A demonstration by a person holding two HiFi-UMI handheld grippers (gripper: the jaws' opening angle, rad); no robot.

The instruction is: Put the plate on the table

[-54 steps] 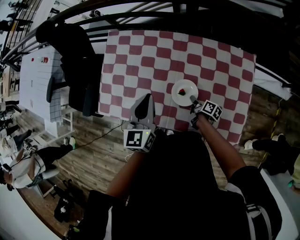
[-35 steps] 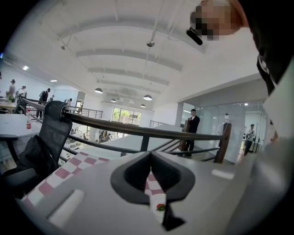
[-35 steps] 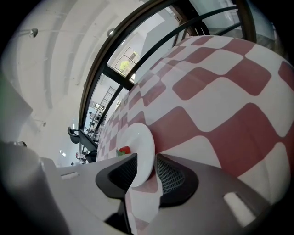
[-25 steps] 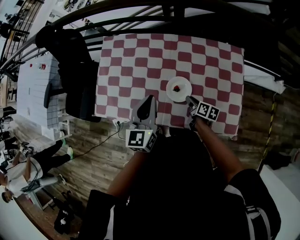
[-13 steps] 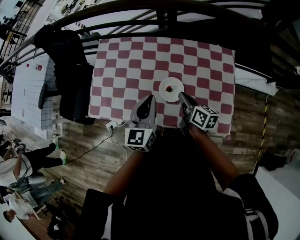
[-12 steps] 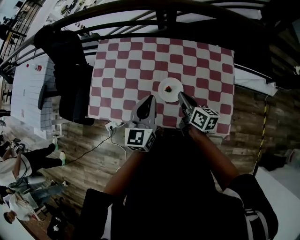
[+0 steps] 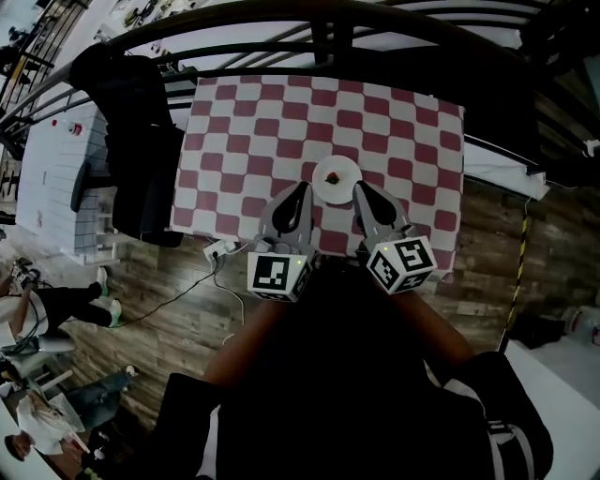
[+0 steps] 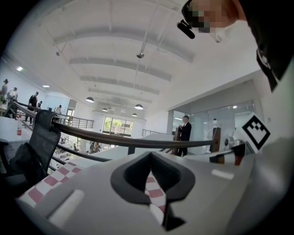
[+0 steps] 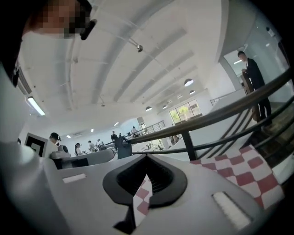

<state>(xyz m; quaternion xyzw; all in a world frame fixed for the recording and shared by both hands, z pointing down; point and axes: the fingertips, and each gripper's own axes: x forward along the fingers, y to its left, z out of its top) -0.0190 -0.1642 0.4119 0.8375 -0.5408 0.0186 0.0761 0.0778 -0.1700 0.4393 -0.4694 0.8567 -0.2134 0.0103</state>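
Note:
A small white plate point(image 7: 337, 178) with a little red thing point(image 7: 332, 177) on it lies on the red-and-white checked table point(image 7: 244, 122), near the front edge. My left gripper point(image 7: 301, 188) is just to the plate's near left, my right gripper point(image 7: 360, 188) just to its near right. Neither touches the plate. In the left gripper view the left gripper point(image 8: 150, 153) is shut and empty, with only checked cloth showing through the slit. The right gripper point(image 9: 147, 156) is likewise shut with nothing in it. Neither gripper view shows the plate.
A black chair draped with dark cloth point(image 7: 141, 141) stands at the table's left end. A black railing point(image 7: 281, 19) runs along the far side. A white power strip point(image 7: 217, 251) lies on the wooden floor by the near left corner. People point(image 7: 37, 309) are at the lower left.
My right gripper has come away from the plate's near rim, drawn back beside the left gripper and shut. The plate stays on the cloth. The left gripper has hardly moved.

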